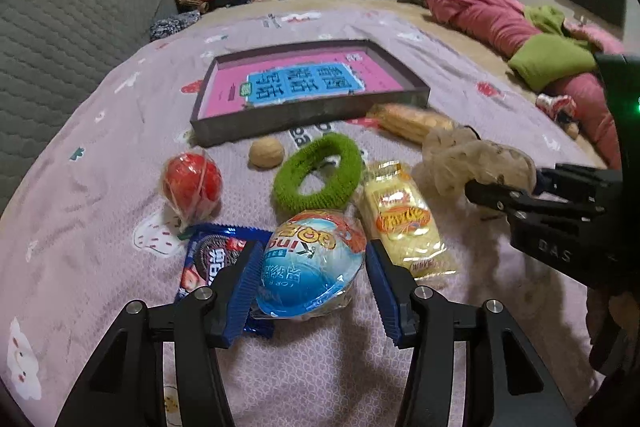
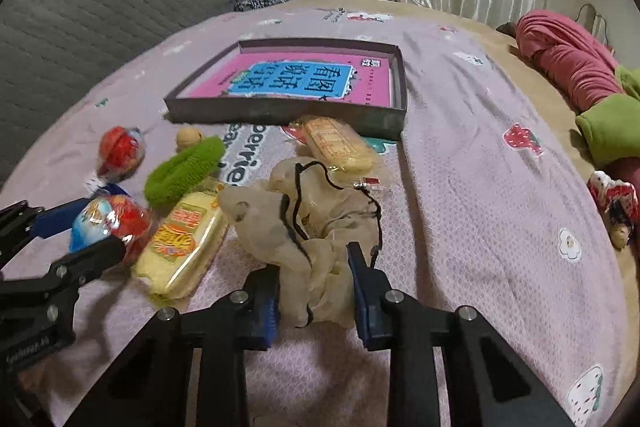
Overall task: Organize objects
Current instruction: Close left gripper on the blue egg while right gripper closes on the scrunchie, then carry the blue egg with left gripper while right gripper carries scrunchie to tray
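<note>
My left gripper point(image 1: 312, 279) is shut on a blue and orange egg-shaped toy pack point(image 1: 312, 255), one blue pad against each side of it. From the right wrist view the same egg point(image 2: 108, 223) sits in that left gripper point(image 2: 92, 233). My right gripper point(image 2: 314, 287) is shut on a sheer beige scrunchie point(image 2: 280, 223) with a black cord; the fabric fills the gap between the pads. Seen from the left, the right gripper point(image 1: 500, 193) pinches the scrunchie point(image 1: 480, 159) at its near edge. A shallow grey box point(image 1: 312, 117) with a pink book inside lies beyond.
On the lilac bedspread lie a green scrunchie point(image 1: 348, 155), a walnut point(image 1: 266, 153), a wrapped red ball point(image 1: 192, 183), an Oreo pack point(image 1: 212, 259), a yellow snack pack point(image 1: 404, 215) and a biscuit pack point(image 1: 412, 123). Pink bedding point(image 1: 480, 11) sits far right, a grey cushion point(image 1: 60, 47) left.
</note>
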